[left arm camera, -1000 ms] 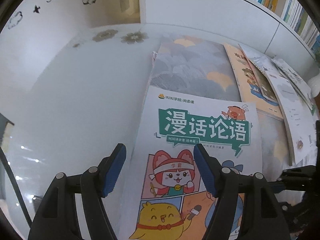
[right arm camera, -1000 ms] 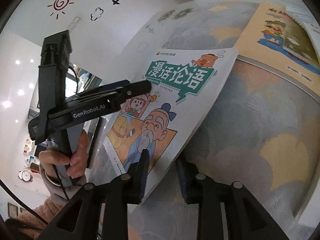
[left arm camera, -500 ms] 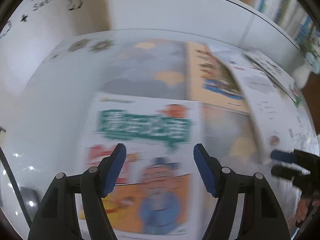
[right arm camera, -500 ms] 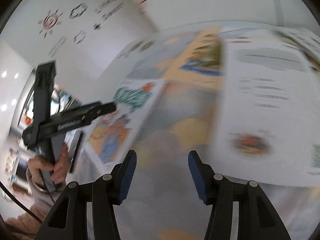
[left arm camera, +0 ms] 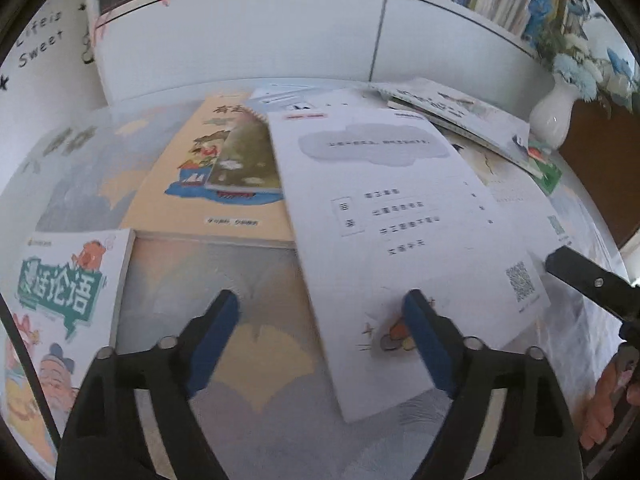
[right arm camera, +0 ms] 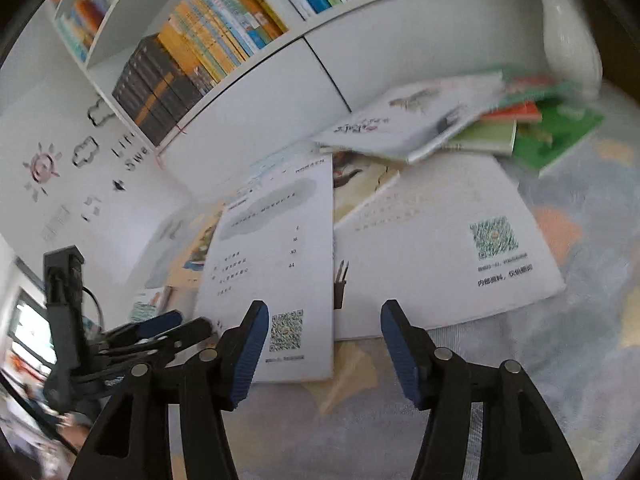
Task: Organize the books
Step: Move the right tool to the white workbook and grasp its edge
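A white booklet [left arm camera: 400,216] with a QR code lies slanted across an orange picture book [left arm camera: 208,184] on the patterned tablecloth. My left gripper [left arm camera: 320,300] hovers over the booklet's near left corner, its jaws opening, with nothing pressed between them. In the right wrist view the same booklet [right arm camera: 276,256] lies just ahead of my right gripper [right arm camera: 324,308], whose jaws are also opening and hold nothing. The comic book [left arm camera: 60,304] with the green title lies flat at the far left. The left gripper [right arm camera: 160,332] shows at the lower left of the right wrist view.
A second white book [right arm camera: 444,248] with a QR code lies to the right. Behind it is a loose pile of books [right arm camera: 420,124] and a green book [right arm camera: 560,136]. A white vase [left arm camera: 552,116] stands at the back right, and a filled bookshelf [right arm camera: 208,40] runs along the wall.
The right gripper let go of the comic book. Both grippers swung right from it to the white booklet, and both jaws stand wider than before.
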Demonstrator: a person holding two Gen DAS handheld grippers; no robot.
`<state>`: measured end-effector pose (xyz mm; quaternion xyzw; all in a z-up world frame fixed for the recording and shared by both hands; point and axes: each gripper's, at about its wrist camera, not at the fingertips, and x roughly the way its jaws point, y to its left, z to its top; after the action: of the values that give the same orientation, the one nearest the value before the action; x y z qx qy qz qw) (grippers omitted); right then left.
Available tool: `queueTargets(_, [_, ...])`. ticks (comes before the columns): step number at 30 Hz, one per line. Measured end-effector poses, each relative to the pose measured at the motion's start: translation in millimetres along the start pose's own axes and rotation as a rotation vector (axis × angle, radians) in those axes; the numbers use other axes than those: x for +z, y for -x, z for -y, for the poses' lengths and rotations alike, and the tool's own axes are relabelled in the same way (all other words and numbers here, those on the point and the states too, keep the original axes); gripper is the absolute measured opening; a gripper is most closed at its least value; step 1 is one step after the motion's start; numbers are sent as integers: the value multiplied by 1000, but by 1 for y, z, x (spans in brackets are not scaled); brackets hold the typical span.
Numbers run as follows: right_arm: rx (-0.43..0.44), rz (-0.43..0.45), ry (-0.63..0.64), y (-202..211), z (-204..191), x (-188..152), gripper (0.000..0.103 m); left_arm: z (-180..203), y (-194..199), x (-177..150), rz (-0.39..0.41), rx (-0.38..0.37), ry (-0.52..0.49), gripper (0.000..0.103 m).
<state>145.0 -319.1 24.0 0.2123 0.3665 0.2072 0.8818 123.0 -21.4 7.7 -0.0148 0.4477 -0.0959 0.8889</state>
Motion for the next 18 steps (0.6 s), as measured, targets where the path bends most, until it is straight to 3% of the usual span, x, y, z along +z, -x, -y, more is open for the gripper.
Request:
queueTargets(8, [-19, -33, 119, -9, -23, -10, 62, -8, 1, -5, 11, -4, -8, 99])
queueTargets(18, [-17, -54, 161, -30, -35, -16, 70, -4, -2, -5, 4, -14, -18, 103])
